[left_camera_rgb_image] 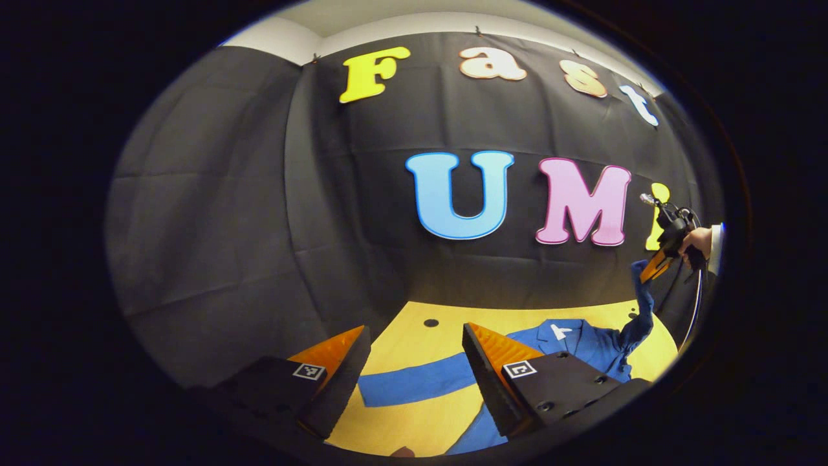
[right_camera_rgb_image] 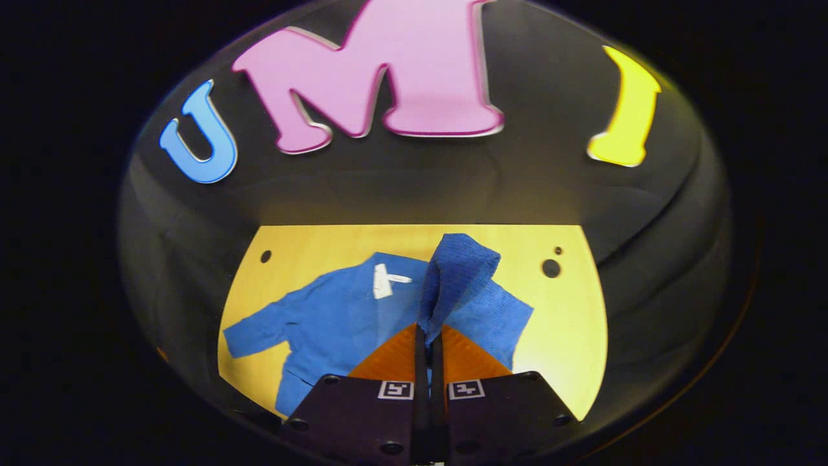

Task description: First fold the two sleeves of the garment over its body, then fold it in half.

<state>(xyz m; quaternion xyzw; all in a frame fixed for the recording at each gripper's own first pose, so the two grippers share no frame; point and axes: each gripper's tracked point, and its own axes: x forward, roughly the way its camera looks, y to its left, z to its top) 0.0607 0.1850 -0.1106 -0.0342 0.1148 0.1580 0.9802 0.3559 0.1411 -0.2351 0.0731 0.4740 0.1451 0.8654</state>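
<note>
The blue garment lies spread flat on the yellow bench ahead of my right jaws, its white tag facing up. One sleeve is lifted off the bench, its end pinched tight in my right gripper. The other sleeve lies flat on the bench between my left gripper's jaws, which are spread wide above it, holding nothing.
</note>
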